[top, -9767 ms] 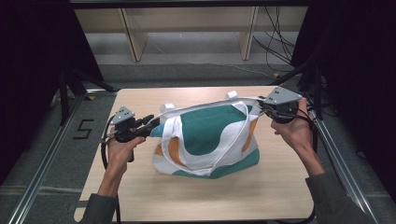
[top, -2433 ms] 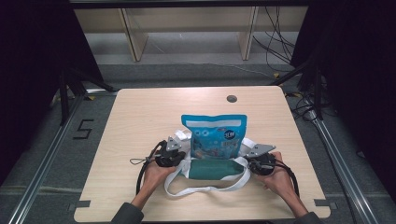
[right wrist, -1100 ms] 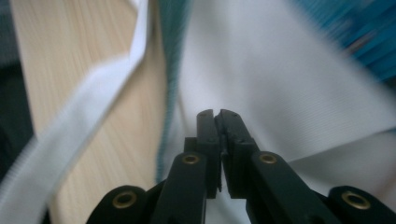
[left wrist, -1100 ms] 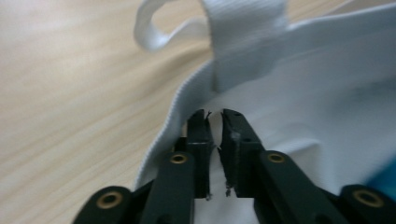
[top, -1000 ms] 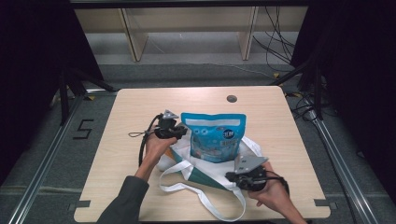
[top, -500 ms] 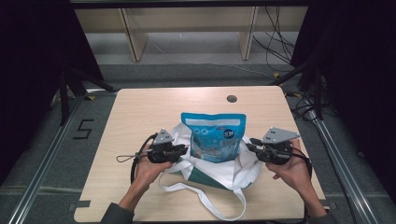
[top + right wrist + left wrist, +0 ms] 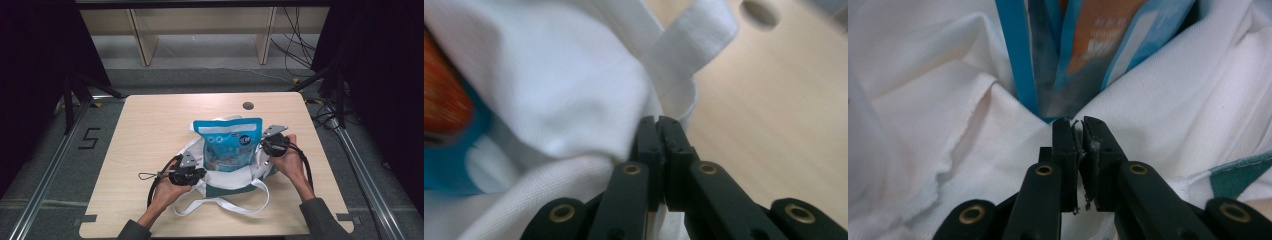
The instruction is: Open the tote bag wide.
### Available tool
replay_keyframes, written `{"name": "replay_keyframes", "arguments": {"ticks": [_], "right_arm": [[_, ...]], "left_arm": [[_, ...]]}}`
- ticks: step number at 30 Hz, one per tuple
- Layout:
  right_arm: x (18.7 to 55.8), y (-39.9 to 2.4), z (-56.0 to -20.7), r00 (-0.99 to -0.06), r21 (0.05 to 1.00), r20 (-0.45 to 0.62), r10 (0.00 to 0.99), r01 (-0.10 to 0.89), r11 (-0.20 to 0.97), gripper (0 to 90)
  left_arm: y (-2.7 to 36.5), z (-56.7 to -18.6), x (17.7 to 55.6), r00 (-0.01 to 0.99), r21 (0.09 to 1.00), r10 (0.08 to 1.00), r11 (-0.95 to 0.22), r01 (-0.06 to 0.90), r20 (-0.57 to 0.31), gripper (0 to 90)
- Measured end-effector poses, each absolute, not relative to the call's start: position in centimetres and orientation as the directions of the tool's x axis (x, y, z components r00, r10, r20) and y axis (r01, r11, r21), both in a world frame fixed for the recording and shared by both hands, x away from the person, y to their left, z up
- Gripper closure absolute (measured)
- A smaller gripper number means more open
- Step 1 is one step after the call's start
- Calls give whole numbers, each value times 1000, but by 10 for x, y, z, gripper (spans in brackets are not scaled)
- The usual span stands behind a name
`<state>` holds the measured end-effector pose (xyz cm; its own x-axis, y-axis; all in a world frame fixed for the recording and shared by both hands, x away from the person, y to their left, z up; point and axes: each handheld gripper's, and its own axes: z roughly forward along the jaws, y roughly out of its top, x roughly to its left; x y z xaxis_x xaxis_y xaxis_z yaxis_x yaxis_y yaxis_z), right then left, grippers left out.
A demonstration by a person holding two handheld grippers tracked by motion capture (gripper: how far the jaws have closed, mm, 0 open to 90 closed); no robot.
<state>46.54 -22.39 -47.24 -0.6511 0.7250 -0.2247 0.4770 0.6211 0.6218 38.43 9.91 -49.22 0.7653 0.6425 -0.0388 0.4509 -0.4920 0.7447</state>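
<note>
While two grippers (both shut) pinch one tote [image 7: 216,186], one pouch [image 7: 229,145].

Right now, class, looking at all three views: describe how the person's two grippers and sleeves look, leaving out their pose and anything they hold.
Each gripper, the left gripper and the right gripper, has a dark body topped by a grey three-cornered plate, with a black cable looping away. Close up, the jaws are matt black bars joined by brass-coloured rivets. The person wears dark grey long sleeves.
</note>
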Motion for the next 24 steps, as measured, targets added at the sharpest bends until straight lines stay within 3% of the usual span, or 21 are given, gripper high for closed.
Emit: {"name": "replay_keyframes", "arguments": {"ticks": [2,7,12,16,24], "right_arm": [[472,-222,-493,-658,600,-196,727,506,619,894],[470,-226,-489,-655,624,-170,736,507,595,883],[458,-240,-453,-639,708,-160,753,457,538,835],[438,-247,-431,-657,774,-138,741,395,494,833],[412,-235,-439,-717,752,-146,682,367,547,844]], "left_arm": [[101,-494,383,762,746,645,-484,457,-48,841],[102,-484,383,761,758,647,-470,452,-52,798],[115,-447,387,748,840,661,-370,398,-63,758],[128,-431,402,697,855,715,-328,401,-53,757],[132,-458,429,640,834,761,-282,473,-106,784]]}}
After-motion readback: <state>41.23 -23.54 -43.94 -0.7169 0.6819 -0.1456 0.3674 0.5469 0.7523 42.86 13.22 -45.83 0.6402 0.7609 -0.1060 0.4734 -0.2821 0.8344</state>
